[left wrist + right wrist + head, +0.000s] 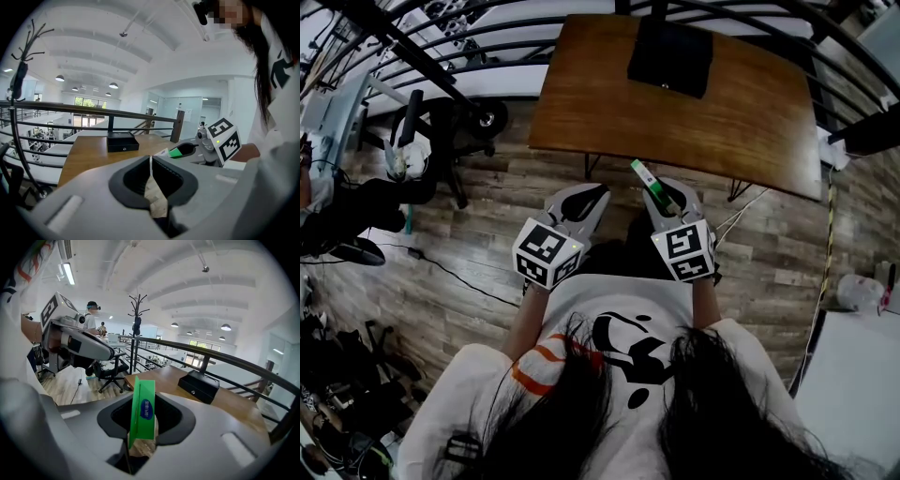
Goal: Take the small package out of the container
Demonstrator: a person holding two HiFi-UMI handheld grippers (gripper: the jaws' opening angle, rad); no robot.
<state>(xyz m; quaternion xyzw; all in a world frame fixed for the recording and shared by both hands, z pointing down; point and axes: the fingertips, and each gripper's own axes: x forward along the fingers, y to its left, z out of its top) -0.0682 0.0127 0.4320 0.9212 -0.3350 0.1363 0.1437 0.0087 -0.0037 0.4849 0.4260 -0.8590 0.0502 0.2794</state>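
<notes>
Gripping a small green package (143,414) edge-on, the right gripper (664,197) hovers near a wooden table (750,122); the left gripper (583,202) has jaws pressed together, empty.

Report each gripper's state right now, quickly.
Left gripper: shut, nothing held.
Right gripper: shut on the small green package.

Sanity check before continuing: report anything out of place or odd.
Nothing spilled or damaged. One oddity: the green package is clamped in the right tool over the floor, short of the table with the black box.
</notes>
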